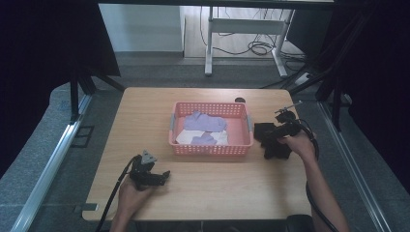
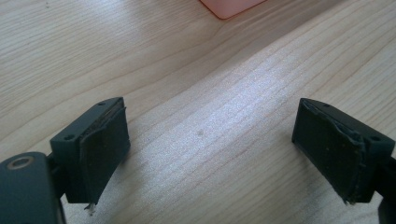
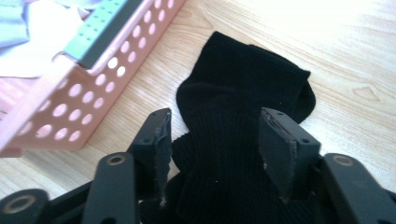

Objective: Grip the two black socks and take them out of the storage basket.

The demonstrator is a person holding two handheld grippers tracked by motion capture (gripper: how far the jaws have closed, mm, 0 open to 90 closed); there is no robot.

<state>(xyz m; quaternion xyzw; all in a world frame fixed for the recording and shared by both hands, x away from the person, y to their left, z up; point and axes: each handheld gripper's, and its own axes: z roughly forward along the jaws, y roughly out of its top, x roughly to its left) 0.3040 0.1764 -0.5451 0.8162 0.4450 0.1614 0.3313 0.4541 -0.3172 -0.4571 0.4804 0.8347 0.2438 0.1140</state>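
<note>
A black sock (image 3: 243, 88) lies flat on the wooden table (image 1: 217, 193) to the right of a pink basket (image 1: 211, 150). My right gripper (image 3: 212, 149) hovers low over it, jaws apart on either side of the ribbed fabric, pads not pressing it. From above, the same gripper (image 1: 270, 133) sits on the dark sock (image 1: 273, 147) by the basket's right wall. My left gripper (image 2: 210, 149) is open wide over bare wood, nothing between its pads. It rests at the table's front left (image 1: 162, 176).
The basket (image 3: 88, 107) holds purple socks (image 1: 205, 122) and a white cloth (image 1: 186, 137). A corner of the basket (image 2: 229, 5) shows at the top of the left gripper view. Black curtains flank the table; a desk frame and cables stand beyond it.
</note>
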